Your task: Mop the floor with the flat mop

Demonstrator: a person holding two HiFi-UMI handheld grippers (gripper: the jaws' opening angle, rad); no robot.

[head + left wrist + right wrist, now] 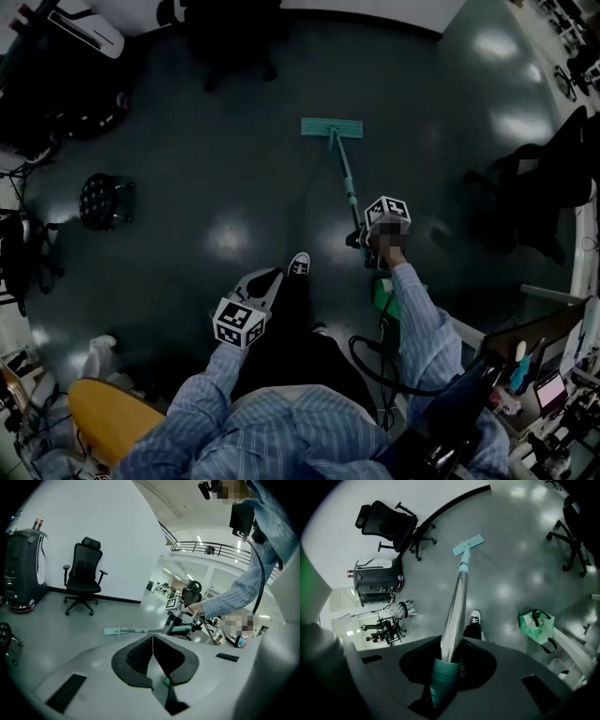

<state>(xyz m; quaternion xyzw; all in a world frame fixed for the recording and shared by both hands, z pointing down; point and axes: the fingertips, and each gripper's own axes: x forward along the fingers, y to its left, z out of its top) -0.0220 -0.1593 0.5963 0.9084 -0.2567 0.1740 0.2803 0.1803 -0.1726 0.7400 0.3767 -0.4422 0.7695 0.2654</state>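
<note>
The flat mop lies with its teal head (332, 127) flat on the dark floor ahead of me, and its handle (348, 183) slants back to my right hand. My right gripper (373, 240) is shut on the handle's teal grip (442, 677); the silver shaft (456, 603) runs from the jaws down to the mop head (468, 544). My left gripper (265, 281) hangs over my leg, left of the handle and apart from it. In the left gripper view its jaws (152, 638) meet with nothing between them, and the mop (115, 631) shows beyond.
A black office chair (234, 37) stands at the far wall, a round stool (101, 199) at left, another dark chair (553, 178) at right. A green bag (536, 626) sits by my right side. My shoe (298, 265) points forward. A yellow tabletop (98, 412) is behind left.
</note>
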